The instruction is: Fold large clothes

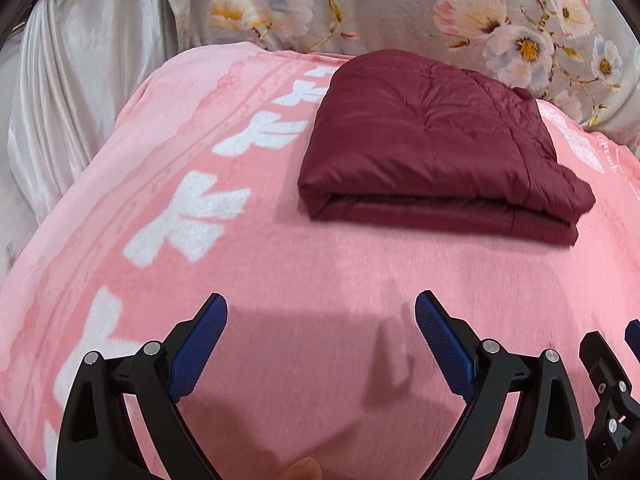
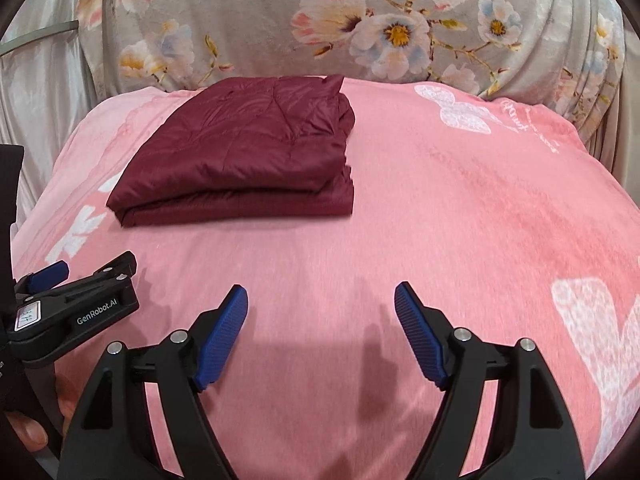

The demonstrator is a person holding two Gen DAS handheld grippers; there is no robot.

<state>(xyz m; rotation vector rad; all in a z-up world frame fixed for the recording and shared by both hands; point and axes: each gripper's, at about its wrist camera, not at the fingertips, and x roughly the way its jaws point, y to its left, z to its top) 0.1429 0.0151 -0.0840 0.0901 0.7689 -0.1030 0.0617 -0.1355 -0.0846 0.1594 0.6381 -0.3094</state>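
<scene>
Two grippers are in your hands, and both have their fingers spread wide with nothing between them. Your left gripper (image 1: 321, 305) hangs over the near part of the pink blanket (image 1: 320, 272), its blue fingers (image 1: 200, 344) apart and only bare pink fabric and shadow showing in the gap. Your right gripper (image 2: 321, 295) is the same: its ribbed blue pads stand well apart above the blanket (image 2: 460, 220), gripping nothing. The two tools sit side by side; in the right wrist view your left gripper (image 2: 76, 276) shows at the near left edge, and in the left wrist view part of your right gripper (image 1: 608, 364) shows at the near right edge. The maroon quilted jacket (image 1: 432, 148) lies folded into a thick, roughly square bundle on the far half of the blanket, well apart from both sets of fingers and touched by neither. From the left wrist it sits far and a little to the right; from the right wrist the jacket (image 2: 240, 152) sits far and to the left. Its near edge shows stacked layers, and its right side looks slightly uneven. Behind it rises a grey cloth with a flower print (image 2: 360, 28), and pale satin drapery (image 1: 80, 80) hangs at the far left. White patterns mark the blanket's left and right sides.
</scene>
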